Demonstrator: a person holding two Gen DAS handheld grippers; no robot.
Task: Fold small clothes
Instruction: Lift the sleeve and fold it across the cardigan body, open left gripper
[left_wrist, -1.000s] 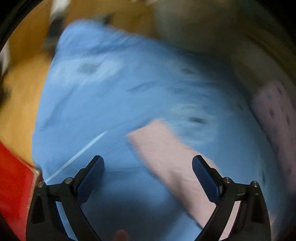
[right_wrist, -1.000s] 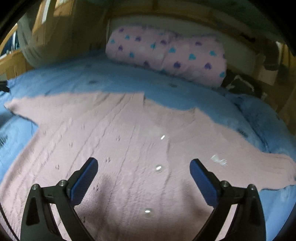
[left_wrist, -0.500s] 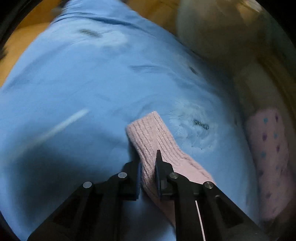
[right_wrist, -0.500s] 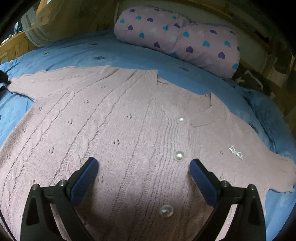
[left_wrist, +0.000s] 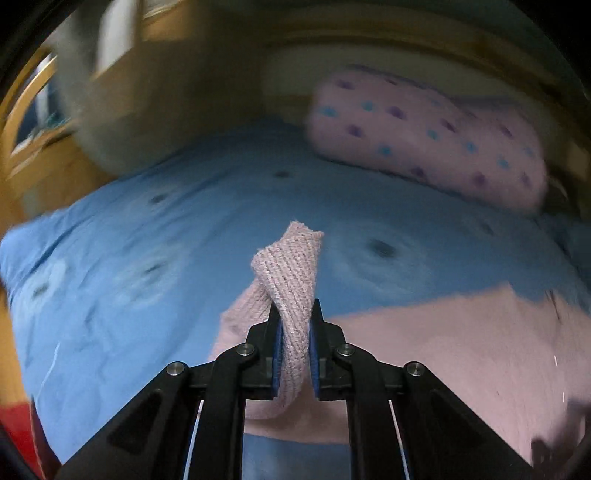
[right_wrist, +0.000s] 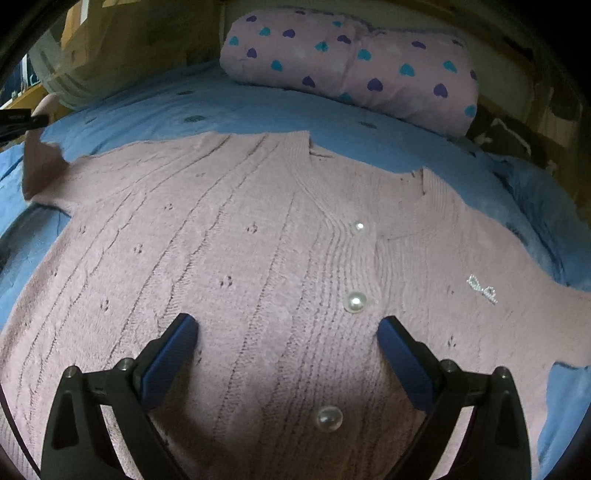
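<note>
Pillow (right_wrist: 351, 62) beyond spread cardigan (right_wrist: 258, 258)

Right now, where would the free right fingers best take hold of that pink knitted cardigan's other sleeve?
Probably the cuff end of the pink knitted cardigan's flat sleeve, coming from its outer side: it lies thin on the blue bedspread, so the edge pinches easily.

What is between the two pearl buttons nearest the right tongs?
Only pink knit of the cardigan, right wrist view: nothing else between the middle button and lower button.
</note>
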